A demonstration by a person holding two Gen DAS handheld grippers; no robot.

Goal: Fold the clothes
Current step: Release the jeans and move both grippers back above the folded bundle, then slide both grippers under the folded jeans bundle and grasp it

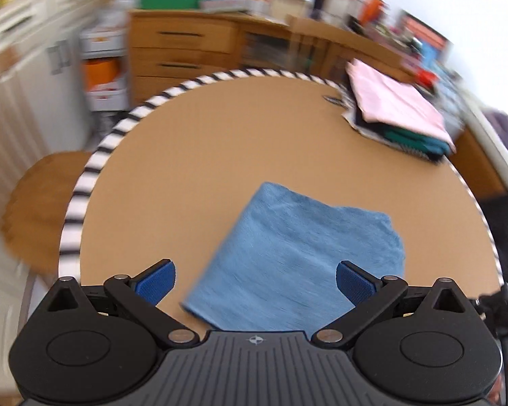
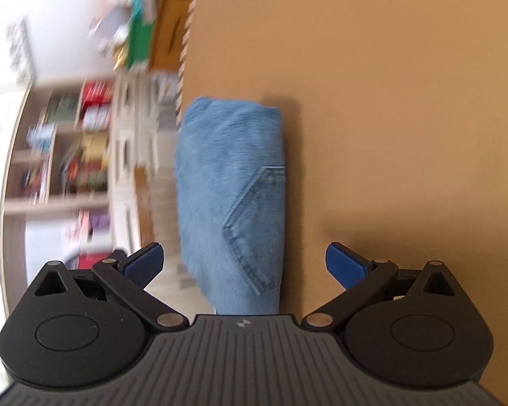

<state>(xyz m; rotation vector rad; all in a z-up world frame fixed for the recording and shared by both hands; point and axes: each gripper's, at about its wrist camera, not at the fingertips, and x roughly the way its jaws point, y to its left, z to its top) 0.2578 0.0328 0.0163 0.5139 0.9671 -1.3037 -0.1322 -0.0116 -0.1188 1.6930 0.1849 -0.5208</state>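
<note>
A round table (image 1: 220,142) with a brown top and a black-and-white striped rim was seen to fill most of both views. At its far right edge, a stack of folded clothes (image 1: 399,115) had been set, with a pink piece on top and darker and teal pieces under it; that part of the work could be judged done. Nearer the front edge, a pair of blue jeans (image 1: 298,257) lay flat on the tabletop, folded into a compact rectangle, with a back pocket (image 2: 257,223) shown on its upper face in the right wrist view. The fold looked complete, though one far corner appeared slightly uneven. What was left, as a judgement, was either a last tidy fold or the carrying of the jeans to the stack; no unfolded garment was visible. The left gripper (image 1: 255,282) was held just above the jeans with its jaws spread wide and nothing between them. The right gripper (image 2: 244,264) was likewise held wide apart and empty.
</note>
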